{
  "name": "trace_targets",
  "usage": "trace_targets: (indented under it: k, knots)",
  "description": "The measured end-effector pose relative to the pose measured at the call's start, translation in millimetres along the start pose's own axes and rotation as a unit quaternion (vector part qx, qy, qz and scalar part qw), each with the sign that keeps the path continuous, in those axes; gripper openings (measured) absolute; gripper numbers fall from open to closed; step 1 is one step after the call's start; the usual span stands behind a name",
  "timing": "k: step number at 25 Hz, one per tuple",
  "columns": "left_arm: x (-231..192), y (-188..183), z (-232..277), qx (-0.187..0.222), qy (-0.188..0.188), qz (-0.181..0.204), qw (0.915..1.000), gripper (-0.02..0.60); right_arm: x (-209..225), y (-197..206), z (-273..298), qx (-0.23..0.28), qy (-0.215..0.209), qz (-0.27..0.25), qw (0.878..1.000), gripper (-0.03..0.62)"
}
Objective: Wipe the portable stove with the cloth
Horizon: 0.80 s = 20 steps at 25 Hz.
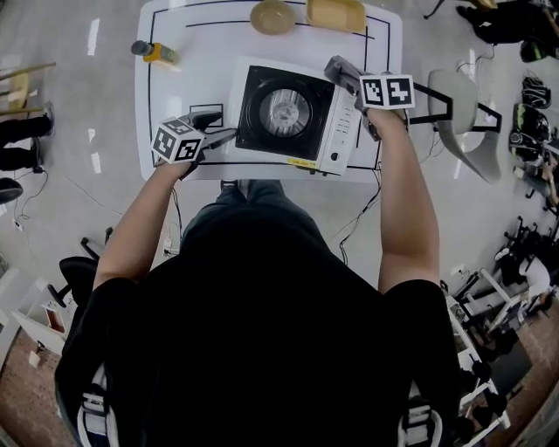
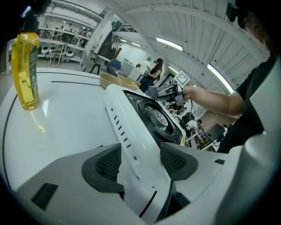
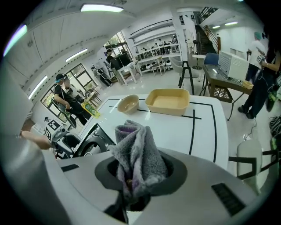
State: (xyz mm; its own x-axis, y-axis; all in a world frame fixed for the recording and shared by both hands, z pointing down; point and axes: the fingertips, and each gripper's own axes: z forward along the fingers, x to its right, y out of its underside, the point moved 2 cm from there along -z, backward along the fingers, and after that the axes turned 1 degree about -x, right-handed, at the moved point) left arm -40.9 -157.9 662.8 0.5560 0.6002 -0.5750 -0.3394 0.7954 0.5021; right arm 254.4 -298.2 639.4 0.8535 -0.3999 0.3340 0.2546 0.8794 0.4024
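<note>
One yellow label [image 1: 301,162] on stove [image 1: 342,131] front, unreadable; bottle [image 2: 25,70] label likewise.

Pale glossy floor [image 1: 70,201], ceiling strip lights [image 3: 101,8], grey chair [image 1: 463,113]

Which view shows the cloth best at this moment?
The right gripper view: the cloth fills the frame's middle, bunched between the right hand-held gripper's closed jaws. The head view shows it small, over the stove's corner; the left gripper view, a distant grey speck.

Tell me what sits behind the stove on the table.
Behind the stove sit a tan bowl and a tan tray, both apart from it. The right gripper, holding the cloth, hides the stove's far right corner.
</note>
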Motion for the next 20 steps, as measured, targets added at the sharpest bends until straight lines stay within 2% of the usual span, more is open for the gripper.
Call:
trace_targets:
  k: [6,11,13,16,20]
  knots:
    - [-1.4,-2.4,1.1,-0.004,0.0,0.004,1.0,0.301,19.4,7.8,-15.1,-0.01,0.037,-0.01,0.999,0.114]
    - [1.2,-1.2,0.8,-0.01,-0.006,0.01,0.9999,0.301,42.9,5.7,-29.4,-0.029,0.115,-0.034,0.992,0.114]
    - [2.5,-2.1,0.2,-0.01,-0.007,0.012,0.9998,0.301,48.4,2.1,-35.1,-0.035,0.158,-0.071,0.984,0.114]
    - [3.6,-2.8,-1.1,-0.01,-0.01,0.016,0.9998,0.299,46.1,5.0,-37.4,-0.056,0.213,-0.14,0.965,0.114]
    - [4.3,-1.4,-0.8,-0.009,-0.011,0.019,0.9997,0.299,24.6,16.6,-31.3,-0.08,0.238,-0.251,0.935,0.114]
